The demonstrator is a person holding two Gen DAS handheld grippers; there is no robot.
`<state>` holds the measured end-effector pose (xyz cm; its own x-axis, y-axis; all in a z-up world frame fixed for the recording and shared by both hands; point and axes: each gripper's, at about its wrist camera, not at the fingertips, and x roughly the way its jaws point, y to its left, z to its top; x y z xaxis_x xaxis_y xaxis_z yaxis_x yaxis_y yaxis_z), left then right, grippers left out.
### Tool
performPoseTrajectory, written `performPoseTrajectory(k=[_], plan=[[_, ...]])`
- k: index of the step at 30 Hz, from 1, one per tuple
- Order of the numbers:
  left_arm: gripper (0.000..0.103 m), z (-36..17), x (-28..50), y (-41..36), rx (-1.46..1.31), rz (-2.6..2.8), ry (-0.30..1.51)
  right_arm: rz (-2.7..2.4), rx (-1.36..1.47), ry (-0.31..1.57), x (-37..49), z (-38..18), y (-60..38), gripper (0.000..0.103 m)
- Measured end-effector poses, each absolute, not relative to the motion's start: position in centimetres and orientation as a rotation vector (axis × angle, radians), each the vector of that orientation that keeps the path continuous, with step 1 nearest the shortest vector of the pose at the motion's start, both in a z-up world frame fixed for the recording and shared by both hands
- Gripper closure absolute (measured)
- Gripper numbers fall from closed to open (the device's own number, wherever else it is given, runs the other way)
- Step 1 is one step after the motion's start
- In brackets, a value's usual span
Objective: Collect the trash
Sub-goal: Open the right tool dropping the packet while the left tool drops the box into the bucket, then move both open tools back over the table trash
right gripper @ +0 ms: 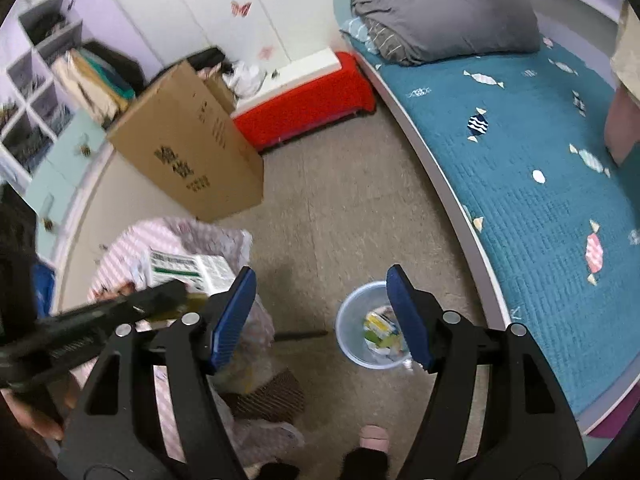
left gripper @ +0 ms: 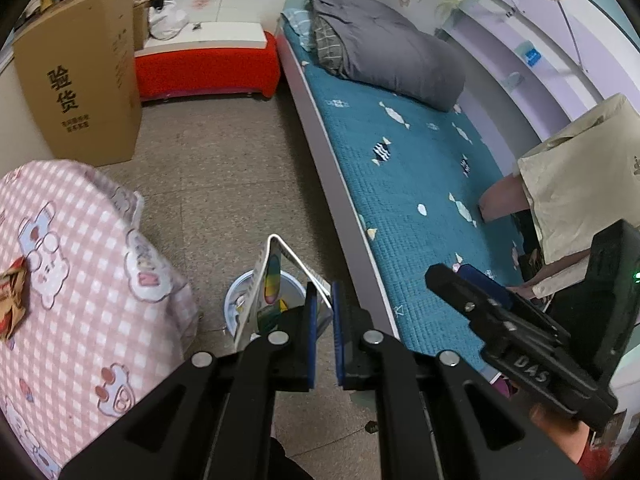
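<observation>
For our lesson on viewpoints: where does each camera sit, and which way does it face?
Left wrist: on the left hand-held gripper, looking down at a folded leaflet it pinches above the bin; the right hand-held gripper shows too.
Right wrist: on the open right hand-held gripper, looking down at the bin; a foot shows.
Shared: bin, bed, cardboard box.

The bin (right gripper: 370,330) stands on the floor (right gripper: 340,216) between the bed (right gripper: 540,184) and, seemingly, a cloth-covered table (left gripper: 72,264).
</observation>
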<state>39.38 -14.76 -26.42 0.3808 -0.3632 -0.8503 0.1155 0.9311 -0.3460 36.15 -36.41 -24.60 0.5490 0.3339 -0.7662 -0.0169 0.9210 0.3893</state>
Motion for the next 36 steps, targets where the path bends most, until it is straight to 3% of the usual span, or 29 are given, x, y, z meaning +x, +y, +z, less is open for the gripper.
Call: performPoseTrajectory(k=[3,4,5,7,22,36], plan=[[0.093,-25.9,40.4,-15.6,-0.265,-0.337,1.143,0.186,0.415,0.948,36.4,-23.8,-37.6,0.035],[0.086,-25.8,40.7,-15.8,-0.272,-0.34,1.142,0.179,0.422,0.94,36.4,-23.6,-37.9,0.035],[0.065,-25.6,40.9,-15.9,-0.271,-0.326,1.14,0.172,0.423,0.935,36.3,-23.4,-38.2,0.035],[0.05,-25.3,41.1,-15.8,-0.287,-0.311,1.121,0.162,0.413,0.937,36.3,-23.4,-38.5,0.034],[0.037,-22.3,34.8,-8.2,-0.31,-0.16,1.064,0.26,0.359,0.994,34.1,-23.1,-31.1,0.034],[0.034,-18.6,25.2,12.6,-0.408,-0.012,0.955,0.432,0.211,0.994,29.4,-20.1,-10.1,0.033]])
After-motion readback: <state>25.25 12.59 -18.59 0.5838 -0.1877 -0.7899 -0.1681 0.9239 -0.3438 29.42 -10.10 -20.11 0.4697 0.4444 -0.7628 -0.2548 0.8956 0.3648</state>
